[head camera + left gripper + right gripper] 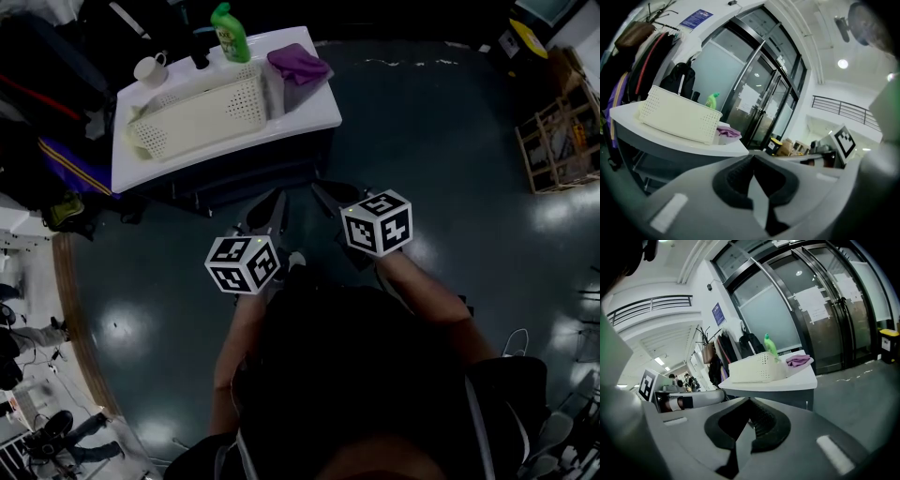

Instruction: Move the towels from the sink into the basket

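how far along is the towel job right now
Done: nothing; the purple cloth towel lies beside the cream perforated plastic basket, not in it. In hand: nothing; the left gripper and right gripper are shut, empty, short of the white table. Left: the whole move.

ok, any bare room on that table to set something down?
Bare: the table's front strip between basket and near edge, plus the front right corner below the towel. Crowded: back edge, with cup and bottle behind the basket; towel fills the right end.
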`<action>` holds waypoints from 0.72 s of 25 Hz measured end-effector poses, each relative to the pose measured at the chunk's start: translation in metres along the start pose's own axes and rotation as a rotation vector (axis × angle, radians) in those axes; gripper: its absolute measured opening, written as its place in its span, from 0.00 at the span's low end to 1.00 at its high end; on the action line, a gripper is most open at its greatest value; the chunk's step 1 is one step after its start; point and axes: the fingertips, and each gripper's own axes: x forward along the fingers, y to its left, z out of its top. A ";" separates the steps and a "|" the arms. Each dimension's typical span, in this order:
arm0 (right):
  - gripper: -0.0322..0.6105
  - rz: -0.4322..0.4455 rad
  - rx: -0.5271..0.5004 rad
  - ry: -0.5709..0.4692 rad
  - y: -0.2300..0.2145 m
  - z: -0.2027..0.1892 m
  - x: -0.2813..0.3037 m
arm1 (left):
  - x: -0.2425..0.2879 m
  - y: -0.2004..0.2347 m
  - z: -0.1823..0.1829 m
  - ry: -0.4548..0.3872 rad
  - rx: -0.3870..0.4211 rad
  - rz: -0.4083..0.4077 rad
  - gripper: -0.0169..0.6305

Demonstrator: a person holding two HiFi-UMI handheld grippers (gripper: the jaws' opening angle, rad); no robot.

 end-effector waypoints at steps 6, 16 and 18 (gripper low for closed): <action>0.05 -0.026 0.014 0.009 -0.007 0.013 0.023 | 0.010 0.026 0.011 0.013 -0.020 -0.011 0.04; 0.05 -0.068 0.024 0.002 -0.012 0.032 0.062 | 0.027 0.061 0.023 0.054 -0.008 -0.059 0.04; 0.05 -0.082 0.026 0.002 -0.013 0.036 0.069 | 0.028 0.069 0.026 0.061 -0.002 -0.070 0.04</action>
